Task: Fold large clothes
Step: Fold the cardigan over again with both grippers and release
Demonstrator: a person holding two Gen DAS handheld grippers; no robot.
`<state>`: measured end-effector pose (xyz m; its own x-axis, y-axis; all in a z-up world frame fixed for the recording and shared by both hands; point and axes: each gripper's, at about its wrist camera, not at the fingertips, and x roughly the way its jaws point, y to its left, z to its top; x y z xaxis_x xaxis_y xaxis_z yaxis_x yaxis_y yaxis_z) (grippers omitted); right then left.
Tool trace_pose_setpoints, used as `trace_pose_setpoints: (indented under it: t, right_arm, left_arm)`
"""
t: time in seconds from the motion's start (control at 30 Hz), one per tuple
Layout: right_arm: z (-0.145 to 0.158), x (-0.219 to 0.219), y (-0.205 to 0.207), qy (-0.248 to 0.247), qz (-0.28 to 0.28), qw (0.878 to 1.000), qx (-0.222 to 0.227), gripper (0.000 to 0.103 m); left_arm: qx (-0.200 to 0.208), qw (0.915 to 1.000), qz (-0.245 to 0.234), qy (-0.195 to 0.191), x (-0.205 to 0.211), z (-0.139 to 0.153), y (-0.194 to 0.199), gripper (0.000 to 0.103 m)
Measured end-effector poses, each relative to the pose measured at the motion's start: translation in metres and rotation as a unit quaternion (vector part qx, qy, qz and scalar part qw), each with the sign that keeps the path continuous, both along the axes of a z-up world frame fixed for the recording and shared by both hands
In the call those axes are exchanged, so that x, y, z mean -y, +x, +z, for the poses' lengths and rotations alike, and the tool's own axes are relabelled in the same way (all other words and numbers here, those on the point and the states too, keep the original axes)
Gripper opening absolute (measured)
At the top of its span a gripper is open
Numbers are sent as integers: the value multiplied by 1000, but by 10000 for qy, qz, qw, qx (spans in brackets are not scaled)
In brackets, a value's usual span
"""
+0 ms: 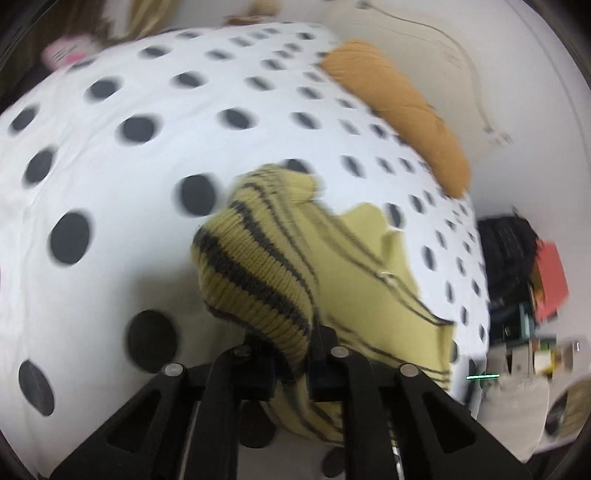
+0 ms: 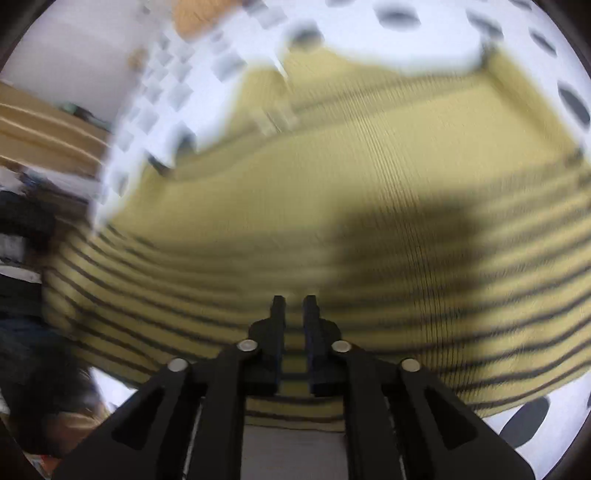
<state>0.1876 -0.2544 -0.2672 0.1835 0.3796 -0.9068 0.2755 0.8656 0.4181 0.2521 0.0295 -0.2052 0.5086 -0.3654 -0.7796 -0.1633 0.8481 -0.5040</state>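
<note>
A yellow knit sweater with dark stripes (image 1: 280, 258) lies on a white bedspread with black dots (image 1: 110, 166). My left gripper (image 1: 291, 347) is shut on a ribbed striped edge of the sweater and holds it bunched above the bed. In the right wrist view the sweater (image 2: 332, 206) is spread flat over the bedspread (image 2: 424, 33), its striped part nearest me. My right gripper (image 2: 294, 306) hovers over the stripes with its jaws nearly together and nothing between them. The view is motion-blurred.
An orange-brown folded garment (image 1: 399, 110) lies at the bed's far right edge. A pink and white plush (image 1: 70, 50) sits far left. Dark bags and boxes (image 1: 517, 266) stand beside the bed on the right. A wooden shelf (image 2: 44, 136) is at the left.
</note>
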Motion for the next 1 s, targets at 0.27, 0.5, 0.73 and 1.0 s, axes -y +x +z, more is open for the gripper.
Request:
trace_pose_setpoints:
  t: [0.27, 0.5, 0.73, 1.0]
  right_arm:
    - [19, 53, -28, 618, -764, 9944, 395, 15]
    - [51, 147, -102, 538, -1946, 9767, 725, 15]
    - [51, 218, -141, -12, -2564, 9655, 445, 19]
    - [92, 242, -89, -438, -1604, 9819, 912, 64]
  left_arm:
    - [674, 9893, -1282, 161, 111, 59, 2, 8]
    - [868, 9511, -2963, 90, 255, 49, -38, 8]
    - [-123, 9015, -4175, 1132, 357, -78, -86, 9]
    - [38, 9120, -3963, 1060, 319, -19, -79, 49]
